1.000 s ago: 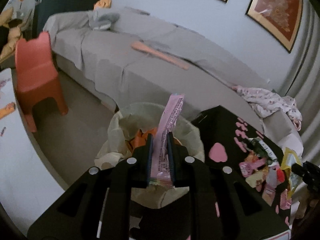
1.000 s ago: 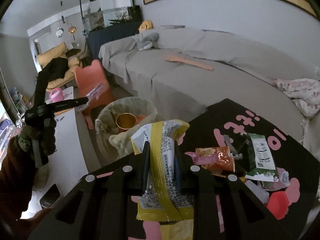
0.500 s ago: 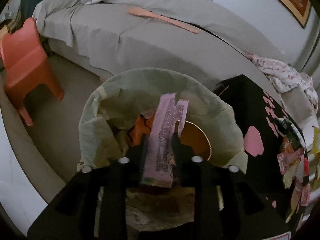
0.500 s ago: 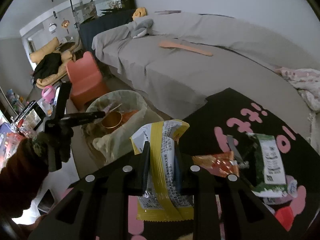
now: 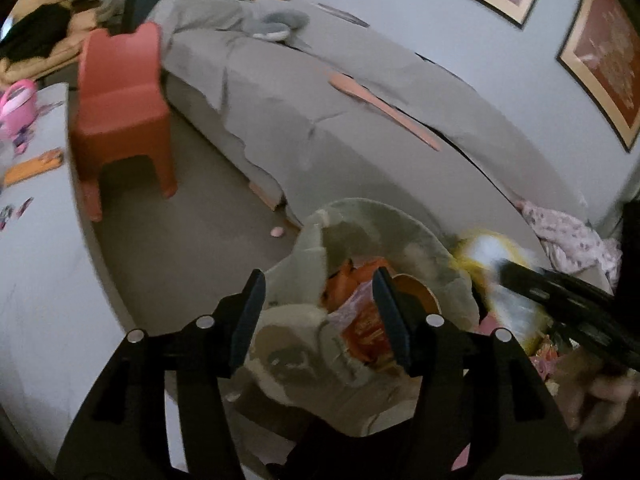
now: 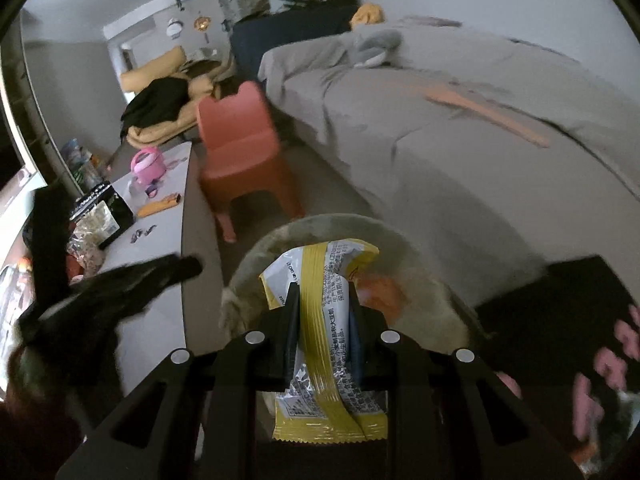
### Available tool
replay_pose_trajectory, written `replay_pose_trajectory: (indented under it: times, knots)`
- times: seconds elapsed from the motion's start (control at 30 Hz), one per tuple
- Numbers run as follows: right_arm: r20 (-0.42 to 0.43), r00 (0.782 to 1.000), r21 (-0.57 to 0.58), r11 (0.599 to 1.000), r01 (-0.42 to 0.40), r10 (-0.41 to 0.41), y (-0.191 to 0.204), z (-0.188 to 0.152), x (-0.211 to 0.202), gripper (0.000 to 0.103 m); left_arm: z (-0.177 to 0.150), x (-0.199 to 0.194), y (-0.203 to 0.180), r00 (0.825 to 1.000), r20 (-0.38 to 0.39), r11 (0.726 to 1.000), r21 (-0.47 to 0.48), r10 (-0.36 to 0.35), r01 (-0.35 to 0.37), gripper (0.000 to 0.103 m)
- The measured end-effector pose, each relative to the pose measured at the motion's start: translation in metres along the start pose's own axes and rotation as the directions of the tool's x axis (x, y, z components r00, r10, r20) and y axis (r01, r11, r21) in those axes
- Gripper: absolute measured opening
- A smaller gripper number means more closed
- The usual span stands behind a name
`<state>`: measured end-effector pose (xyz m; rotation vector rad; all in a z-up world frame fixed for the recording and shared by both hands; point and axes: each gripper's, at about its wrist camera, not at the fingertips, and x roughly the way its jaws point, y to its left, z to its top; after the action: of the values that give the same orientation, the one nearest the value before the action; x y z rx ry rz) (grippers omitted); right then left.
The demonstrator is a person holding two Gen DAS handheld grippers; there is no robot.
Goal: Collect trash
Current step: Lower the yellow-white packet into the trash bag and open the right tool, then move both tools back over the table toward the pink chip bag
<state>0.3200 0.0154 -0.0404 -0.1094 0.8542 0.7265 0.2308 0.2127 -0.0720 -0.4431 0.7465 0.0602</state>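
Observation:
My left gripper (image 5: pixel 318 280) hangs over the trash bin (image 5: pixel 380 220), which is lined with a pale green bag. Its jaws are opening and nothing is held between them. A pale pink wrapper (image 5: pixel 354 300) lies in the bin on orange packets (image 5: pixel 364 332). My right gripper (image 6: pixel 323 292) is shut on a yellow and white snack wrapper (image 6: pixel 320 264), held upright above the bin's rim (image 6: pixel 256 264). In the left wrist view that yellow wrapper (image 5: pixel 480 248) shows blurred at the bin's right side.
A red child's chair (image 5: pixel 120 112) stands on the floor left of the bin, before a grey-covered bed (image 5: pixel 320 120). A black table with pink marks (image 6: pixel 560 320) is to the right. A white table (image 6: pixel 160 200) with small items is on the left.
The left gripper opened and let go of the pink wrapper, which now lies in the bin. The right gripper carried the yellow wrapper from the black table leftward to the bin.

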Motion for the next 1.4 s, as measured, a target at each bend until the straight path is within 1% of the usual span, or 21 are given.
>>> replay_pose_trajectory:
  times: [0.03,0.1,0.17,0.2,0.23,0.3,0.37,0.43,0.5,0.53,0.57,0.63,0.67,0.73,0.8,0.87,1.03,1.1,1.2,1.33,1.4]
  knots:
    - [-0.023,1.000,-0.006,1.000,-0.006,0.006,0.004,0.003,0.019,0.021,-0.004,-0.004,0.004,1.000,0.002,1.000,-0.014,0.001,-0.001,0.054]
    - [-0.068,0.998,-0.022,1.000,0.011,-0.013,0.010,0.006,0.051,0.021,-0.009,-0.009,0.009,1.000,0.002,1.000,-0.025,0.001,-0.001,0.054]
    - [-0.132,0.991,-0.023,0.999,0.023,-0.026,0.011,0.007,0.081,0.021,-0.014,-0.012,0.012,1.000,0.000,1.000,-0.025,-0.001,0.001,0.054]
    - [-0.180,0.983,-0.021,1.000,0.020,-0.023,0.010,0.005,0.098,0.021,-0.015,-0.013,0.013,1.000,-0.003,1.000,-0.025,-0.001,0.001,0.054]
    - [-0.247,0.969,-0.021,1.000,0.023,-0.027,0.009,0.002,0.117,0.021,-0.016,-0.012,0.013,1.000,-0.007,1.000,-0.026,-0.002,0.002,0.054]
    - [-0.314,0.947,-0.040,0.998,0.055,-0.065,0.007,-0.003,0.137,0.021,-0.019,-0.010,0.014,1.000,-0.016,1.000,-0.026,-0.009,0.009,0.054]
    - [-0.343,0.936,-0.050,0.996,0.069,-0.082,0.006,-0.005,0.144,0.021,-0.021,-0.008,0.015,1.000,-0.023,1.000,-0.029,-0.011,0.011,0.054]
    - [-0.344,0.936,-0.036,0.997,0.063,-0.072,0.004,-0.006,0.143,0.021,-0.022,-0.006,0.016,0.999,-0.029,0.999,-0.033,-0.015,0.014,0.054]
    - [-0.333,0.942,-0.013,0.999,0.047,-0.049,0.004,-0.003,0.136,0.025,-0.023,-0.005,0.015,0.999,-0.036,0.999,-0.037,-0.017,0.015,0.054]
    - [-0.324,0.945,-0.007,0.999,0.040,-0.040,0.004,-0.003,0.133,0.032,-0.023,-0.004,0.016,0.999,-0.036,0.999,-0.038,-0.016,0.015,0.054]
    - [-0.298,0.954,0.005,1.000,0.030,-0.027,0.004,-0.002,0.124,0.045,-0.023,-0.005,0.015,0.999,-0.035,0.999,-0.038,-0.016,0.015,0.054]
    - [-0.260,0.966,0.019,1.000,0.018,-0.013,0.002,-0.001,0.111,0.054,-0.023,-0.007,0.013,0.999,-0.030,0.999,-0.035,-0.016,0.015,0.056]
    - [-0.237,0.971,0.024,1.000,0.012,-0.006,0.001,0.000,0.100,0.057,-0.024,-0.009,0.011,1.000,-0.025,0.999,-0.032,-0.015,0.015,0.057]
    - [-0.205,0.978,0.021,0.999,0.028,-0.023,-0.002,0.000,0.082,0.057,-0.024,-0.015,0.007,1.000,-0.011,1.000,-0.023,-0.012,0.012,0.058]
    - [-0.157,0.986,0.012,0.998,0.065,-0.062,-0.005,-0.003,0.052,0.057,-0.024,-0.020,0.002,1.000,0.003,1.000,-0.013,-0.009,0.009,0.058]
    - [-0.122,0.990,0.021,0.997,0.080,-0.077,-0.008,-0.009,0.025,0.057,-0.024,-0.023,-0.004,1.000,0.011,1.000,-0.005,-0.015,0.015,0.058]
    - [-0.033,0.988,0.051,0.987,0.153,-0.152,-0.029,-0.030,-0.052,0.057,-0.030,-0.025,-0.026,0.999,0.001,0.999,0.034,-0.041,0.041,0.058]
    - [-0.001,0.977,0.055,0.976,0.211,-0.211,-0.041,-0.045,-0.090,0.057,-0.035,-0.024,-0.040,0.998,-0.013,0.996,0.061,-0.059,0.060,0.058]
    - [0.031,0.954,0.069,0.952,0.297,-0.299,-0.055,-0.069,-0.143,0.057,-0.045,-0.022,-0.061,0.994,-0.041,0.989,0.102,-0.100,0.103,0.058]
    - [0.046,0.913,0.141,0.907,0.396,-0.406,-0.079,-0.113,-0.205,0.057,-0.064,-0.015,-0.096,0.981,-0.104,0.969,0.167,-0.165,0.181,0.058]
    - [0.039,0.898,0.193,0.885,0.423,-0.438,-0.092,-0.133,-0.228,0.057,-0.075,-0.009,-0.116,0.971,-0.143,0.955,0.201,-0.192,0.219,0.058]
